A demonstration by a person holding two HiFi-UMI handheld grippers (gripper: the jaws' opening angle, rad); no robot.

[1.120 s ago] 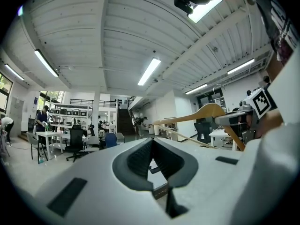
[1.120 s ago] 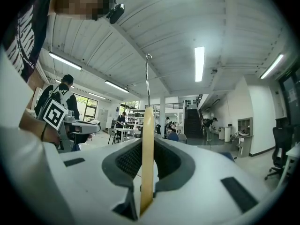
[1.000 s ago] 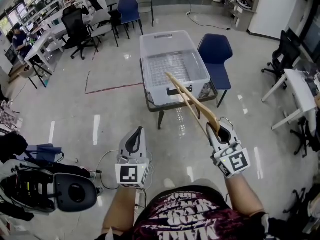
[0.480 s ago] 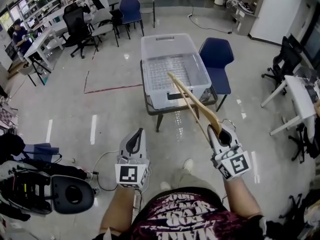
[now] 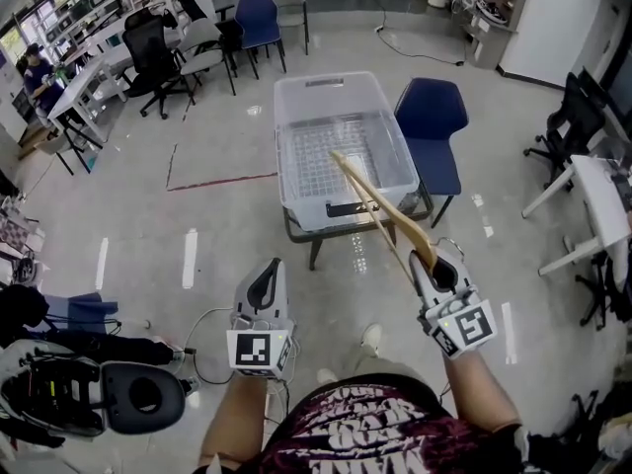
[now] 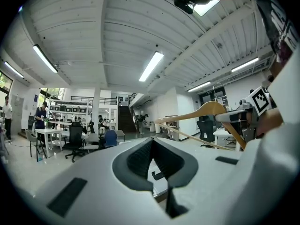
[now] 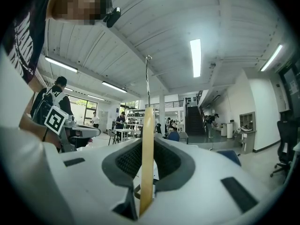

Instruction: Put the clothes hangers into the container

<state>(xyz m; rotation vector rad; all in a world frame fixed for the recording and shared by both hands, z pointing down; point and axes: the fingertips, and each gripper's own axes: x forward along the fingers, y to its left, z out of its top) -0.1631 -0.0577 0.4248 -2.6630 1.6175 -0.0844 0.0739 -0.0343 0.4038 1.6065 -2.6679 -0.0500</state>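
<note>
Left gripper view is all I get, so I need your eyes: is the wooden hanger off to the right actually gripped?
Observer: Yes. In the right gripper view the right gripper is shut on the wooden hanger, pads pressing its flat sides.
Operator: Where's the container?
Observer: Head view shows the clear container ahead on a low table, a blue chair at its right.
Operator: Anything in it?
Observer: I see no hangers inside; only its gridded bottom shows.
</note>
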